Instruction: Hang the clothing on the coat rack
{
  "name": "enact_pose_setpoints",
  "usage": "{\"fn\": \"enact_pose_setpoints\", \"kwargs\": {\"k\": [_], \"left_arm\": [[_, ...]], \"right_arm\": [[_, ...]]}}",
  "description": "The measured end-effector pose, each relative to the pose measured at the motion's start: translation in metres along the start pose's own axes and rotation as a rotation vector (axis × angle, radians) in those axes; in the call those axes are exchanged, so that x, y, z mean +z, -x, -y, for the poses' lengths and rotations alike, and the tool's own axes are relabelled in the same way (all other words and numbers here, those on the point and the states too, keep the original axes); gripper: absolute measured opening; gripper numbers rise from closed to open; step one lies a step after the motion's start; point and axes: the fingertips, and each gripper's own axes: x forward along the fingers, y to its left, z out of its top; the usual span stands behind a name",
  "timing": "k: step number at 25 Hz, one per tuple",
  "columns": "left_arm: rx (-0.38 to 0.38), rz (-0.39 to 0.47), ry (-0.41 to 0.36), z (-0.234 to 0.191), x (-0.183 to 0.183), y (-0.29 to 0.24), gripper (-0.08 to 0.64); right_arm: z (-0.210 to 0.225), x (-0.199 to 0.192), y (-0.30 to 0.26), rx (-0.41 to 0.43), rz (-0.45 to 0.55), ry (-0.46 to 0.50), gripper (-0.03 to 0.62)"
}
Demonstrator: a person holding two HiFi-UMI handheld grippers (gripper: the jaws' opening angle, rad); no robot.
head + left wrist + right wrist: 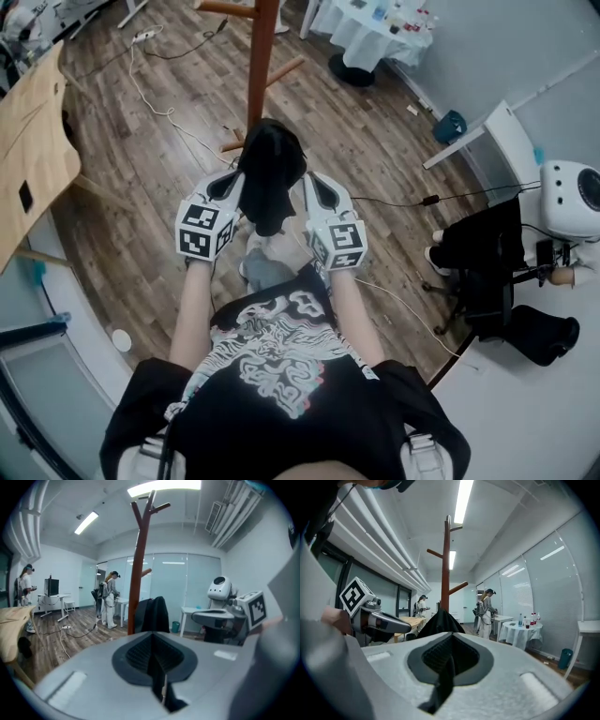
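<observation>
The person stands facing the coat rack (261, 56) with the black clothing (270, 178) held up in front of them. It is bunched between the two tools and droops toward the wooden floor (169, 169). The left gripper (232, 187) is clamped on the garment's left edge. In its own view the pads are pressed together with a strip of dark cloth pinched in the seam. The right gripper (314, 192) is closed on the right edge in the same way, and a black fold trails out from between its jaws. So the garment hangs between the two grippers, touching both, while the rack's post rises just beyond it on the far side, a little left of centre. To my eye the lift toward the rack is the step in hand. To do it well, both grips should stay firm and level. The cloth wants spreading slightly so that a collar or loop opens up. It then has to go high enough to clear one of the upper pegs (436, 553), which sit well above the garment. I would lower the fabric over a peg tip before loosening either grip, or it may slide to the floor.
</observation>
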Motion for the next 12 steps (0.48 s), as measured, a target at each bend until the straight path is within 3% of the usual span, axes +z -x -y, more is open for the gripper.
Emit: {"fn": "enact_pose_setpoints", "kwargs": {"k": [7, 10, 12], "left_arm": [[0.097, 0.116, -0.059, 0.008, 0.024, 0.023, -0.011], [0.161, 0.137, -0.116, 0.017, 0.031, 0.029, -0.011], [0.166, 0.148, -0.109, 0.024, 0.032, 0.036, -0.011]], "right_arm": [[-0.009, 0.006, 0.027, 0.007, -0.005, 0.038, -0.002], [-0.008, 0.0, 0.036, 0.0, -0.013, 0.049, -0.002], [-0.013, -0.006, 0.04, 0.009, -0.017, 0.031, -0.002]]}}
